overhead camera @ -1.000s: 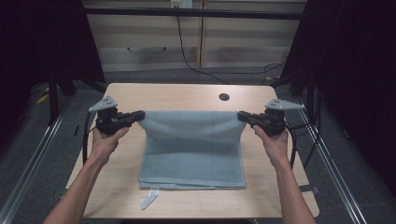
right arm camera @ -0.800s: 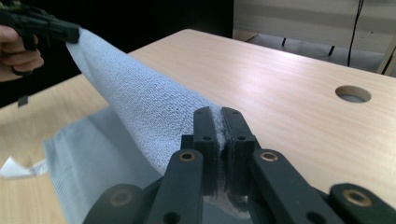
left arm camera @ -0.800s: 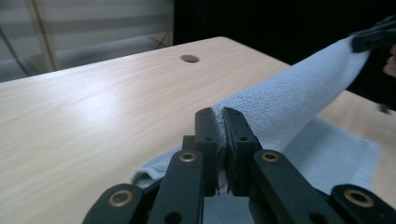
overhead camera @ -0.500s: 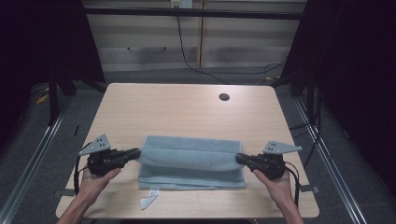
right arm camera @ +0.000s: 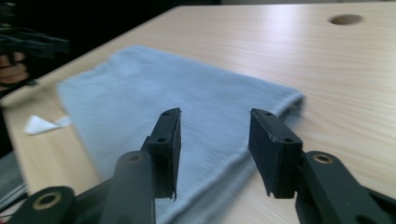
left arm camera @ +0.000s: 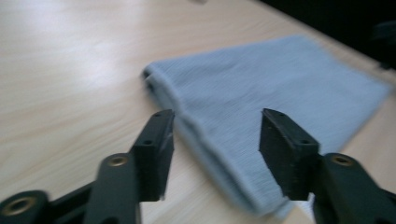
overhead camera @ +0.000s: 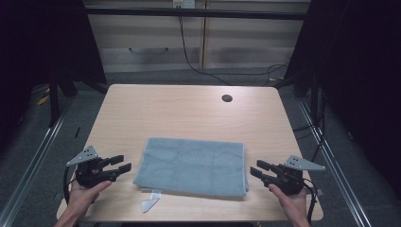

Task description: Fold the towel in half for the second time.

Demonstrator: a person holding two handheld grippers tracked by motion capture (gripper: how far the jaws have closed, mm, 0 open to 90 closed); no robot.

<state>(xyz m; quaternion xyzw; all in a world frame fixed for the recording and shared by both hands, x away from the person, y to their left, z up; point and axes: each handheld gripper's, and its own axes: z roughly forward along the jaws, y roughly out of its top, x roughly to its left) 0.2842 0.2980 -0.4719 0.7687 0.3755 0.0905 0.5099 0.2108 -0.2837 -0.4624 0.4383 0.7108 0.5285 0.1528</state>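
Pale wood makes up the worktop [overhead camera: 189, 113], a rounded slab with a small round hole [overhead camera: 227, 98] up at about one o'clock from its middle. Next in size, the blue-grey towel [overhead camera: 194, 166] lies folded flat in a rectangle on the near half of the worktop, at six o'clock from the centre; its folded edges show in the left gripper view [left arm camera: 261, 98] and in the right gripper view [right arm camera: 187, 102]. At nine o'clock of the towel sits the left gripper [overhead camera: 122, 163], held in a hand [overhead camera: 85, 196], its jaws spread and empty, having just been opening; nothing lies between them and they stand just clear of the cloth. At three o'clock of the towel sits the right gripper [overhead camera: 256, 168], held in the other hand [overhead camera: 293, 201], its jaws likewise parted and holding nothing, having just been opening, just beside the cloth's edge. Smallest, a white tag [overhead camera: 151, 203] lies at seven o'clock of the towel, near its near-left corner.
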